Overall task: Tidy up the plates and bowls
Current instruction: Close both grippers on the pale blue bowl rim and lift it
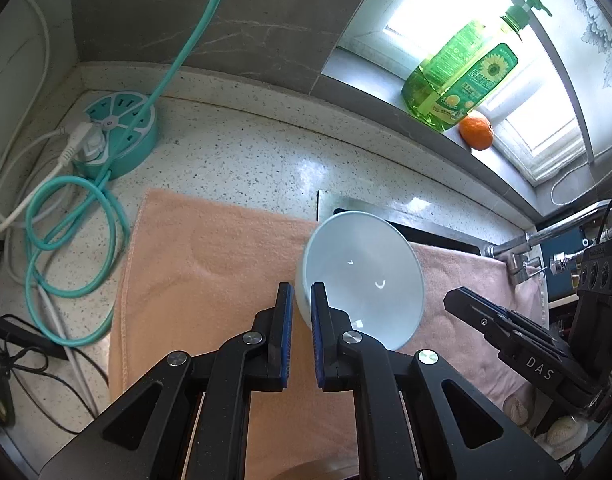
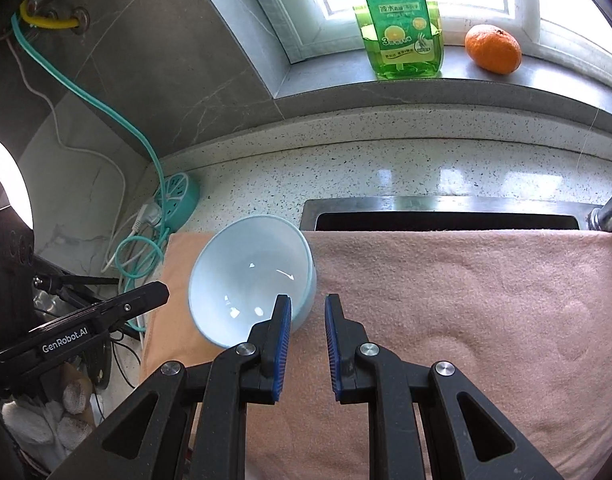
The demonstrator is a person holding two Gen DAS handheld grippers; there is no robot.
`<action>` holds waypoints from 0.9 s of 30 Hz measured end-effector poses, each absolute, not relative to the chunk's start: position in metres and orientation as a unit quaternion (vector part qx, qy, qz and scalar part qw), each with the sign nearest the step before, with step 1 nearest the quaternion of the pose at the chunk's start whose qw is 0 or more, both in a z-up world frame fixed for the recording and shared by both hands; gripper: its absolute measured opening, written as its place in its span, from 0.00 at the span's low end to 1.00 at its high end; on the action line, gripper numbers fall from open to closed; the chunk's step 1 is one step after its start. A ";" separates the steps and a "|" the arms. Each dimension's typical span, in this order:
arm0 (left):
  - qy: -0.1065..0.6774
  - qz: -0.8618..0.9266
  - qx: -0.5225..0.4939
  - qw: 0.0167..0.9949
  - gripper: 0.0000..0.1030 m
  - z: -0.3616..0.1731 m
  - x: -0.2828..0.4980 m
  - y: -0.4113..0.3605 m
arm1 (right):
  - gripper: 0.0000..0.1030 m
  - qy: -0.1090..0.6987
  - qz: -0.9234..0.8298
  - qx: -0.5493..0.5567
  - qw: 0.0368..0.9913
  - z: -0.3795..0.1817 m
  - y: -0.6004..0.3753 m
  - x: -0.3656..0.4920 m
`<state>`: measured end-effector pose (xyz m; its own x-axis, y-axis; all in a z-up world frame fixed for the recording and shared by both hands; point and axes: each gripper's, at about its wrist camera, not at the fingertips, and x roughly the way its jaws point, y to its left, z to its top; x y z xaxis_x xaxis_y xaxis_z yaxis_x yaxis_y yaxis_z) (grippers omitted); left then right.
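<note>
Where the speckled counter (image 1: 241, 152) meets the grey wall at far left, a teal round power strip (image 1: 119, 134) sits with a white plug in it, its teal cord (image 1: 71, 240) looped on the counter beside white cable. Next rightward, an orange towel (image 1: 209, 264) lies flat on the counter, adjoining a pink towel (image 2: 466, 288) that covers the front part of the steel sink (image 2: 442, 204). Left gripper (image 1: 301, 312): fingers drawn close, pinching the near rim of a pale blue bowl (image 1: 366, 276), one pad outside the wall and one inside; the bowl is tilted, its opening facing the camera, over the seam between the two towels. Right gripper (image 2: 308, 320): fingers spread, nothing between them, its left fingertip overlapping the bowl's rim in the right wrist view; contact cannot be told. Beyond, on the window sill (image 2: 426, 84): green dish soap bottle (image 2: 402, 28), upright, and just to its right an orange (image 2: 493, 49). Far right in the left wrist view, a chrome faucet (image 1: 546, 236).
</note>
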<state>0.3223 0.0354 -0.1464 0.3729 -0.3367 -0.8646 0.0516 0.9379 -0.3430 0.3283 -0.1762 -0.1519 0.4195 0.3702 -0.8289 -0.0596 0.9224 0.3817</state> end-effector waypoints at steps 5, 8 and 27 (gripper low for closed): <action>0.556 -0.121 -0.139 0.811 0.07 -0.155 0.335 0.036 | 0.15 0.532 0.128 0.164 0.821 -0.164 -0.178 0.341; 0.558 -0.120 -0.136 0.810 0.07 -0.158 0.339 0.035 | 0.15 0.536 0.128 0.171 0.817 -0.169 -0.176 0.347; 0.557 -0.122 -0.122 0.812 0.07 -0.167 0.342 0.031 | 0.14 0.549 0.131 0.150 0.812 -0.184 -0.156 0.362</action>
<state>0.3421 0.0312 -0.1667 0.3486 -0.3352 -0.8753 0.0623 0.9401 -0.3352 0.3620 -0.1564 -0.1841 0.3627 0.3781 -0.8518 -0.0488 0.9205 0.3878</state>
